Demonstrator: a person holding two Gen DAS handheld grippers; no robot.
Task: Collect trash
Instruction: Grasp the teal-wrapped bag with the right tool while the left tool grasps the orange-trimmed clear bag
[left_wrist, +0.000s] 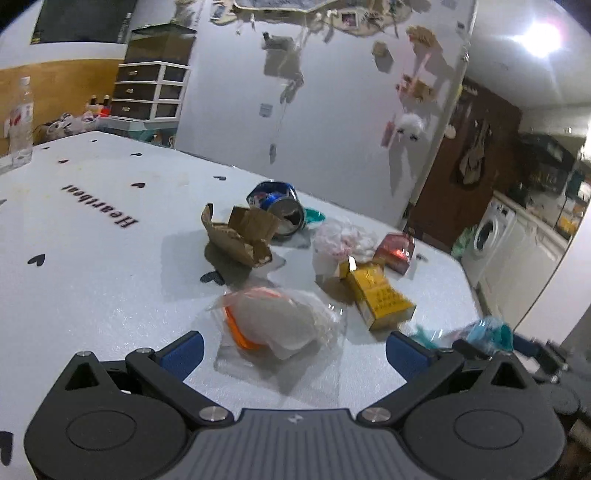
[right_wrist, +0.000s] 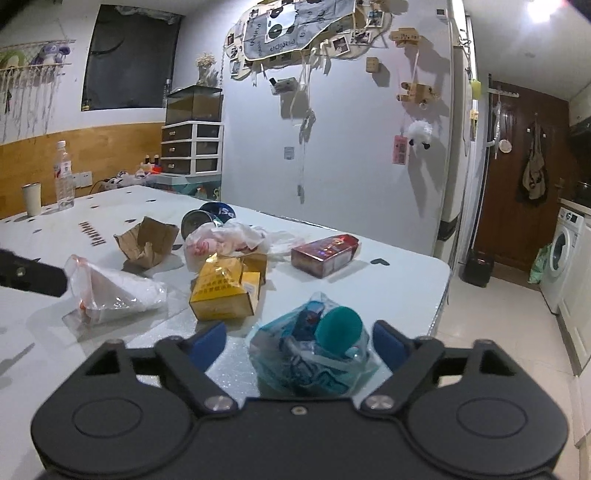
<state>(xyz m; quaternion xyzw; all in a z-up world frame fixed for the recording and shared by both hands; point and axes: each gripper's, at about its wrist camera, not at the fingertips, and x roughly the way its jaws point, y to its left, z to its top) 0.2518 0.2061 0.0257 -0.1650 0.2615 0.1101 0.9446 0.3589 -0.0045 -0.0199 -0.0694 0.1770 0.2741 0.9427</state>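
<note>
Table (right_wrist: 388, 280): white, heart-printed, littered with trash.
Right gripper (right_wrist: 299, 341): jaws apart around blue bag (right_wrist: 314, 354).
Left gripper (left_wrist: 295, 349): spread wide, empty.

Two low wrist views, close across the table (left_wrist: 92, 258) (same litter, neighbouring angles), toward the wall.

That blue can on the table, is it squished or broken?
Yes. The blue can is dented and lying on its side beside a torn cardboard piece, its open end showing. It looks crushed, like the other trash scattered across the white table.
</note>
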